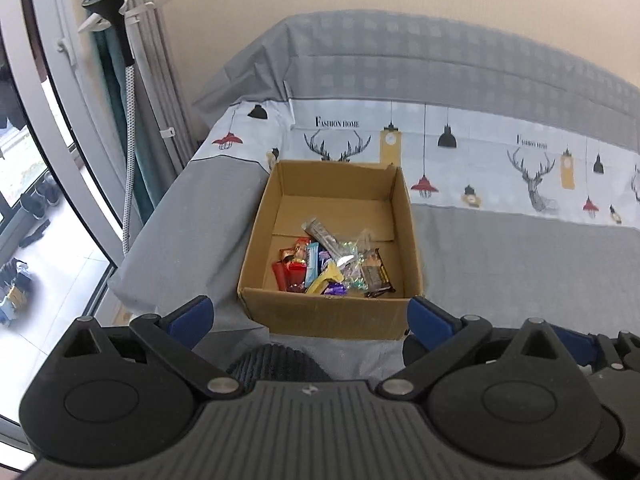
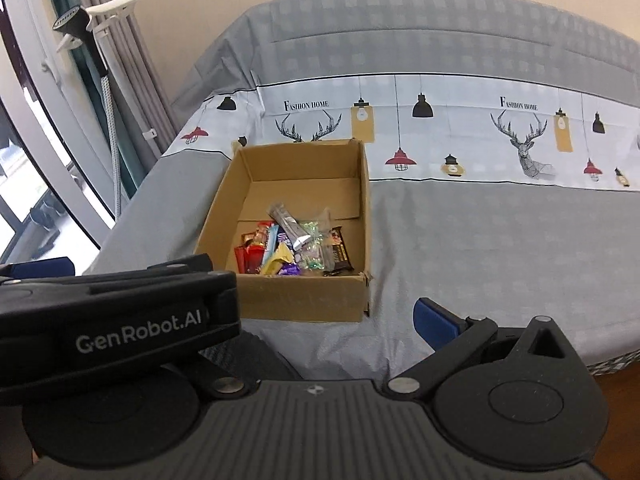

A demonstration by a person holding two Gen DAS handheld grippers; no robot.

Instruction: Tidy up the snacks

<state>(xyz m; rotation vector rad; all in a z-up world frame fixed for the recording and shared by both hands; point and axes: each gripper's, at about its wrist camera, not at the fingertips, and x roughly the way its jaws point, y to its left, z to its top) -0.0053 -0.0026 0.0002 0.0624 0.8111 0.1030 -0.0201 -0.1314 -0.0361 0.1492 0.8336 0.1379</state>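
An open cardboard box (image 1: 256,248) sits on a grey bedspread near the bed's left front corner; it also shows in the right wrist view (image 2: 224,200). Inside, at its near end, lies a heap of wrapped snacks (image 1: 332,264), also seen in the right wrist view (image 2: 292,248): a silver bar, a brown bar, red, yellow and purple wrappers. My left gripper (image 1: 310,314) is open and empty, just in front of the box's near wall. My right gripper (image 2: 320,316) is open and empty, near the box's front right corner; its left finger is hidden behind the left gripper's body (image 2: 112,320).
The bed (image 1: 520,264) spreads wide to the right, with a deer and lamp print band behind the box. A garment steamer on a pole (image 1: 120,40), curtains and a window stand at the left. A dark knitted thing (image 1: 276,360) lies below the box, at the bed's front edge.
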